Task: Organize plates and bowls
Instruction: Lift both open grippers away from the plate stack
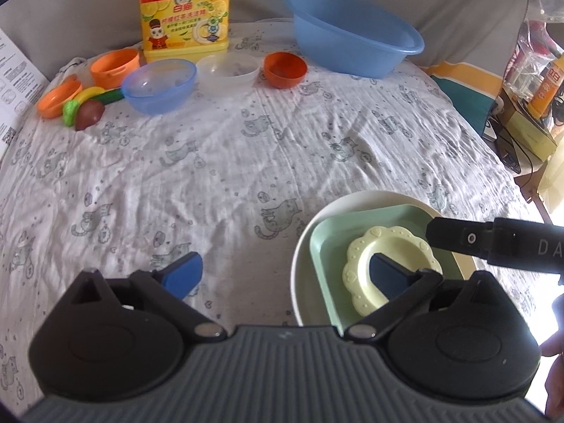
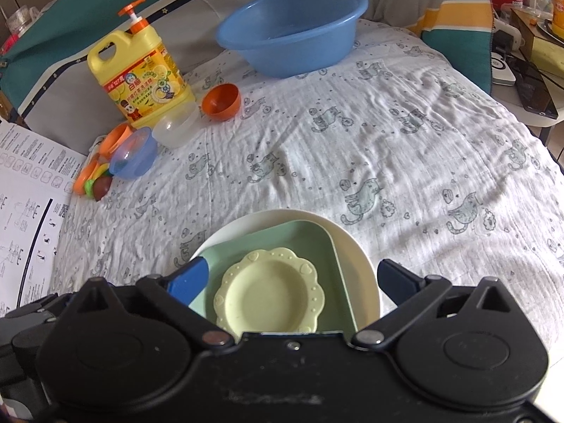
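Observation:
A stack lies on the cat-print cloth: a white round plate [image 2: 356,246], a green square plate [image 2: 317,243] on it, and a small yellow scalloped plate [image 2: 268,292] on top. The stack also shows in the left wrist view, the yellow plate [image 1: 359,257] at the lower right. My right gripper [image 2: 292,278] is open and empty, its fingers spread over the stack. My left gripper [image 1: 285,275] is open and empty, its right fingertip above the yellow plate. A blue bowl [image 1: 158,86], a clear bowl [image 1: 227,70] and an orange bowl [image 1: 285,68] stand at the back.
A big blue basin [image 1: 356,35] and a yellow detergent jug [image 1: 185,10] stand at the back. Orange cups [image 1: 114,65] and toy vegetables [image 1: 86,105] lie at the back left. A printed sheet [image 2: 28,218] is at the left edge. Clutter stands beyond the right edge.

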`<control>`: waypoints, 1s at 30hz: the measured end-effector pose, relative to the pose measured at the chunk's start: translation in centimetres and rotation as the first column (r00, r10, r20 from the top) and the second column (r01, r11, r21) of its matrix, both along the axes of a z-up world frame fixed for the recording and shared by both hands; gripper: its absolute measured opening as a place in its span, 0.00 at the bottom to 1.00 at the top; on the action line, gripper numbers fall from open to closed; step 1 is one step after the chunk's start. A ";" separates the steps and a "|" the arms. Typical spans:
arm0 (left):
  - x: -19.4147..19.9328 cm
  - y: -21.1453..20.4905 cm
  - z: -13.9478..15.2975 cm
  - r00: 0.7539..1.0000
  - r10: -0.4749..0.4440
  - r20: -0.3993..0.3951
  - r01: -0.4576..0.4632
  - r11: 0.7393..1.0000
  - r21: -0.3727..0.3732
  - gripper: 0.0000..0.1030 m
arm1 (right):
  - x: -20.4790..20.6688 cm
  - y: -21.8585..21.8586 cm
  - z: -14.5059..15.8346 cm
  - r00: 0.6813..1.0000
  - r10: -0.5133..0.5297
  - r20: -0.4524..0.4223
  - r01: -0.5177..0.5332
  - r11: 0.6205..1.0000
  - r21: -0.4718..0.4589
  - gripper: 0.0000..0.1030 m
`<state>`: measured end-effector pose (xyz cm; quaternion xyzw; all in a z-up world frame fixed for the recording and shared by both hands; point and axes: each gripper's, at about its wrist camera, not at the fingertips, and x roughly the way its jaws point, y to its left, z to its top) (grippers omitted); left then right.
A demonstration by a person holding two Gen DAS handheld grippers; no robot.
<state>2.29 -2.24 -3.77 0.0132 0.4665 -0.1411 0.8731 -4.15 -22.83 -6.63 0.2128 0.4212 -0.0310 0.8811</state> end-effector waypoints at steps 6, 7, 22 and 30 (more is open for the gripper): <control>0.6 1.9 -0.1 0.999 0.043 -0.001 -0.043 0.999 -0.019 1.00 | 1.3 1.6 0.5 0.999 0.032 -0.005 -0.032 0.999 -0.021 1.00; 0.7 2.3 -0.1 0.999 0.049 0.001 -0.049 0.999 -0.021 1.00 | 1.6 1.8 0.6 0.999 0.038 -0.004 -0.038 0.999 -0.024 1.00; 6.1 10.0 0.4 0.979 0.193 0.060 -0.194 0.981 0.002 1.00 | 8.0 8.1 2.6 0.994 0.112 0.013 -0.111 0.992 -0.052 1.00; 12.5 14.4 1.0 0.947 0.314 0.074 -0.314 0.949 -0.016 1.00 | 12.5 9.9 2.2 0.996 0.091 -0.005 -0.091 0.996 -0.005 1.00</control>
